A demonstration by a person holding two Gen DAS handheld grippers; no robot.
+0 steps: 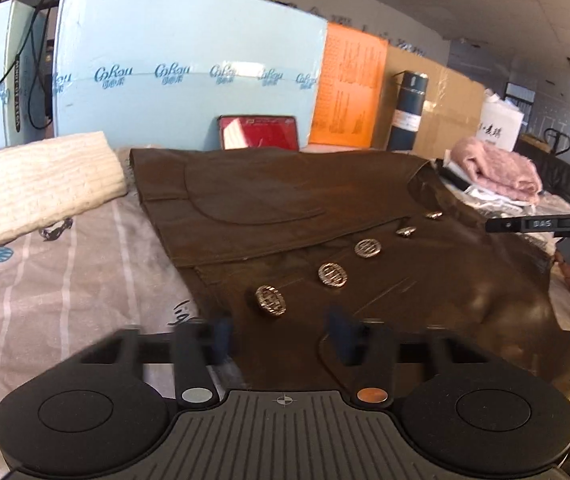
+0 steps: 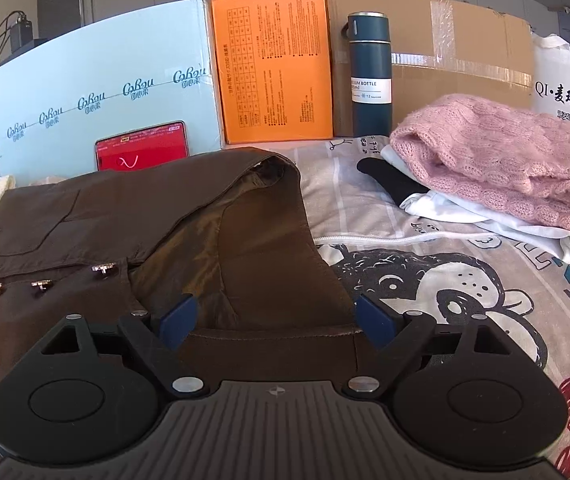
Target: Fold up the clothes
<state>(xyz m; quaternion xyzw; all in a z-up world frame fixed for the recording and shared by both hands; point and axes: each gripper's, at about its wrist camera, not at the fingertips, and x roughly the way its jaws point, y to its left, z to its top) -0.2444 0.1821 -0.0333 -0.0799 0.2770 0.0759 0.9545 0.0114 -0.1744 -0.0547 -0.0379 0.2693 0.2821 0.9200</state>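
A brown leather-like jacket [image 1: 285, 216] with several round metal buttons [image 1: 333, 275] lies flat on a patterned bedsheet [image 1: 65, 280]. My left gripper [image 1: 283, 340] is open just above the jacket's near hem, by the button row, holding nothing. In the right wrist view the jacket [image 2: 261, 240] shows its shiny lining and folded-back edge. My right gripper [image 2: 277, 322] is open, its blue fingertips [image 2: 179, 318] straddling the jacket's near hem, not closed on it.
A cream knit sweater [image 1: 37, 188] lies left of the jacket. A folded pink sweater [image 2: 493, 160] on white and black clothes lies at the right. Boxes, a red tablet [image 2: 141, 156] and a dark blue bottle [image 2: 369, 76] stand along the back.
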